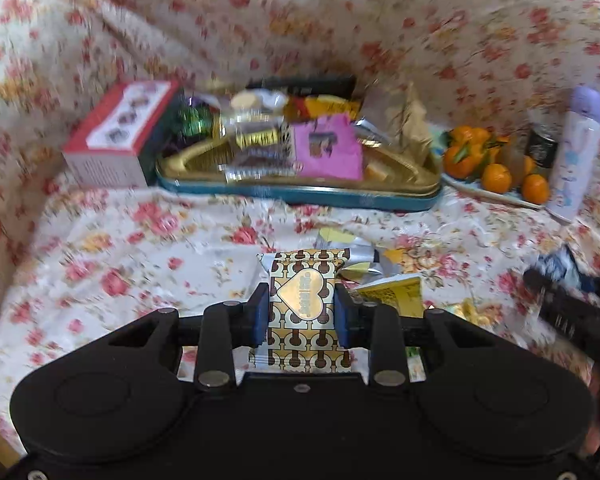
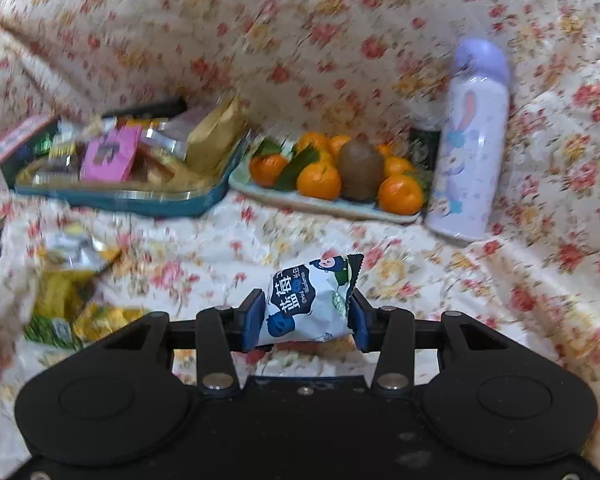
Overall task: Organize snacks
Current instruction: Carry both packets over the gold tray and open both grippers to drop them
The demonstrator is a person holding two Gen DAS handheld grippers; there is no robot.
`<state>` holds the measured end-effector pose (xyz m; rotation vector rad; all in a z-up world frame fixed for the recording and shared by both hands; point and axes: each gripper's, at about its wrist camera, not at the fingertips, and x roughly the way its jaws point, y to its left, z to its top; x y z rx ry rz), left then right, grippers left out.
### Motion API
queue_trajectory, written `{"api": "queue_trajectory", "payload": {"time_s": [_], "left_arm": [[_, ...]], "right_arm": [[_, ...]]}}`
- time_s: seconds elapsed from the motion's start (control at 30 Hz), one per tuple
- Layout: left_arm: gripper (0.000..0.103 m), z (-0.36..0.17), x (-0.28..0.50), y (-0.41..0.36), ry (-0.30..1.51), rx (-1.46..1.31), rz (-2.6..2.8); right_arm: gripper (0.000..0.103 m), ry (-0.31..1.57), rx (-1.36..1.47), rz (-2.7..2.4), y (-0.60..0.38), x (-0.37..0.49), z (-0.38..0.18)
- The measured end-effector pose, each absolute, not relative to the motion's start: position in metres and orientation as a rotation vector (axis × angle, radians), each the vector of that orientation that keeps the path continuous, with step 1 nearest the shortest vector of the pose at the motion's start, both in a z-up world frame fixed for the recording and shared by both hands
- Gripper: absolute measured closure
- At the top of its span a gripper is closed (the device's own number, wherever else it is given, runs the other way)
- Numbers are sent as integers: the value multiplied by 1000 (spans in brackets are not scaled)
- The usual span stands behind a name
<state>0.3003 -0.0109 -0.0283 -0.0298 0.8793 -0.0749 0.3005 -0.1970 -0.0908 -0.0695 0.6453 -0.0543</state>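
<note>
Snack packets were clamped in both tools, a gold heart-print packet (image 1: 303,308) in the left gripper (image 1: 302,312) and a dried-blueberry packet (image 2: 310,300) in the right gripper (image 2: 306,314), each best kept level and released low over the teal tin tray (image 1: 300,196).

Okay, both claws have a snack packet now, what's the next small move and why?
Probably carry the left claw forward and drop its gold packet into the tin. The tin lies straight ahead of it, already holding snacks, with loose wrappers nearer by. The right claw, shut on the blueberry packet, can follow.
</note>
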Motion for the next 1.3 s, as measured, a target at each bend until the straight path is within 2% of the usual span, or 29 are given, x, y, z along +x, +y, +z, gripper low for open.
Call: {"api": "queue_trajectory", "payload": {"time_s": [0.33,0.57,0.8,1.0,1.3], "left_arm": [[62,25,228,-5,806,52,-167],[62,33,174,-1,804,102,-177],[61,16,137,4,872,104,-101],[61,-5,119,8,961,48,-102],[61,-16,99,13,943,19,-79]], "right_arm": [[57,498,-18,-70,-195,227,-2],[57,413,2,26,-165,141,33],[57,435,100,95,-140,72,33],[57,512,206,28,-139,35,11],[57,665,225,-41,-144,4,-16]]}}
